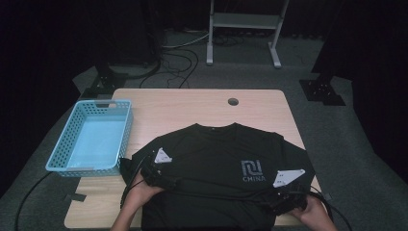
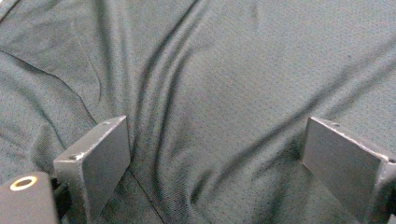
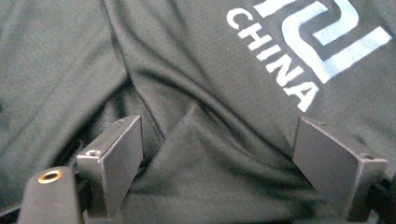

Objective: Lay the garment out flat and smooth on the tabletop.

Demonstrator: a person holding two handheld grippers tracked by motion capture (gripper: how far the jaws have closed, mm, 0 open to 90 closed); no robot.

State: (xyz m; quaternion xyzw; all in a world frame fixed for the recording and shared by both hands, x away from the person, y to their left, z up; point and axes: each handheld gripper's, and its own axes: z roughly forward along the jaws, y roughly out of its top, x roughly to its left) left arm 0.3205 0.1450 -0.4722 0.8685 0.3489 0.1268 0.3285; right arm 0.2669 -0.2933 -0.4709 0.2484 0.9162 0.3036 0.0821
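Black T-shirt lying front-up on the near half of the light wooden table, collar toward the far edge, the grey emblem and the word "CHINA" on its chest, and its hem reaching the table's near edge. The left gripper, held in the person's left hand, rests over the shirt's left sleeve region; in the left gripper view its jaws stand wide apart above creased fabric, grasping nothing. The right gripper, in the right hand, sits at the shirt's right side just below the print; in the right gripper view its jaws are likewise spread, with a raised fold of cloth between them but not pinched. A light blue perforated basket stands on the table's left side, just beside the shirt
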